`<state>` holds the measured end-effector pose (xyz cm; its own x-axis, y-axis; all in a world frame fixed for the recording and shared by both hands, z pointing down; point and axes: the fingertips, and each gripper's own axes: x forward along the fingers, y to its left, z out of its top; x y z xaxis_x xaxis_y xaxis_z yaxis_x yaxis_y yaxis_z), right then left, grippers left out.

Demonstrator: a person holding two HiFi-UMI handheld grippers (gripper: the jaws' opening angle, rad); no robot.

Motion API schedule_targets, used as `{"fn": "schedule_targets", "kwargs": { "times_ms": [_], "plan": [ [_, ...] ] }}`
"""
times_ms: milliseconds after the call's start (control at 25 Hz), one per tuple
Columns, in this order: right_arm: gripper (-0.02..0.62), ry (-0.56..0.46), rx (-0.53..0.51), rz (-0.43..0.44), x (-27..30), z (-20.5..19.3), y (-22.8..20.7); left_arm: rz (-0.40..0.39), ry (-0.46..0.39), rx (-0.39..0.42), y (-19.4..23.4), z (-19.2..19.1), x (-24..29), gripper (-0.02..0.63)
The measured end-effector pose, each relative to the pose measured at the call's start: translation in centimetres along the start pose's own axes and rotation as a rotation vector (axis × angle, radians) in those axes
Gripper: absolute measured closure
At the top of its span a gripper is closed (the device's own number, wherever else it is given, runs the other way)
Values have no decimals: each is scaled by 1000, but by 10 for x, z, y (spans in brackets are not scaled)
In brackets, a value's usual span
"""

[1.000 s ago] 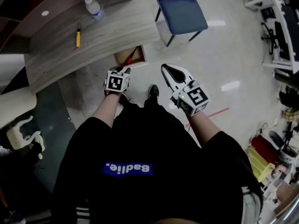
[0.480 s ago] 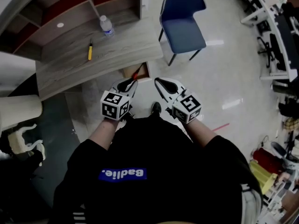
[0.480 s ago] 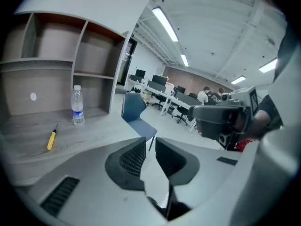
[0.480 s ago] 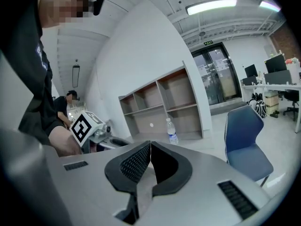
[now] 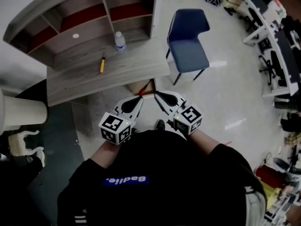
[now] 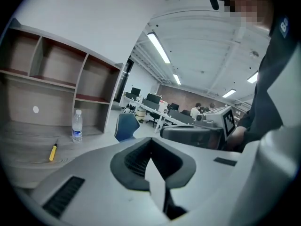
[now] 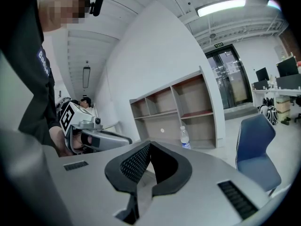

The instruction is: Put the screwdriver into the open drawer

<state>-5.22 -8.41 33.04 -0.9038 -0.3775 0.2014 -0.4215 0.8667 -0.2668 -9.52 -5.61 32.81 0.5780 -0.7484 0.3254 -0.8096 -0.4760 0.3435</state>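
The screwdriver (image 5: 149, 84), slim and red-handled, lies in the open brown drawer (image 5: 139, 87) below the front edge of the pale wood-grain surface (image 5: 84, 79). Only a sliver shows, slanting upper right to lower left; I cannot tell which end is the tip. It lay there a second ago too. The left gripper (image 5: 140, 98), a smooth white shell with ribbed dark pads, has just clenched its jaws on nothing. The right gripper (image 5: 157, 93) is clenched and empty too. Both have risen since then, and their tips now almost meet over the drawer.
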Motion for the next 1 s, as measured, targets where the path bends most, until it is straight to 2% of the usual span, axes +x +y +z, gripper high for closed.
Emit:
{"fn": "schedule_targets", "kwargs": {
  "times_ms": [120, 320, 600, 1000],
  "plan": [
    [568, -8, -8, 16, 1, 3, 9, -1, -25, 9, -6, 7, -10, 603],
    [568, -35, -21, 37, 2, 9, 22, 14, -48, 70, -12, 12, -15, 603],
    [568, -47, -17, 62, 3, 12, 33, 21, -66, 88, -17, 20, -19, 603],
    [568, -46, -16, 48, 1, 11, 32, 31, -73, 95, -17, 22, -20, 603]
  ]
}}
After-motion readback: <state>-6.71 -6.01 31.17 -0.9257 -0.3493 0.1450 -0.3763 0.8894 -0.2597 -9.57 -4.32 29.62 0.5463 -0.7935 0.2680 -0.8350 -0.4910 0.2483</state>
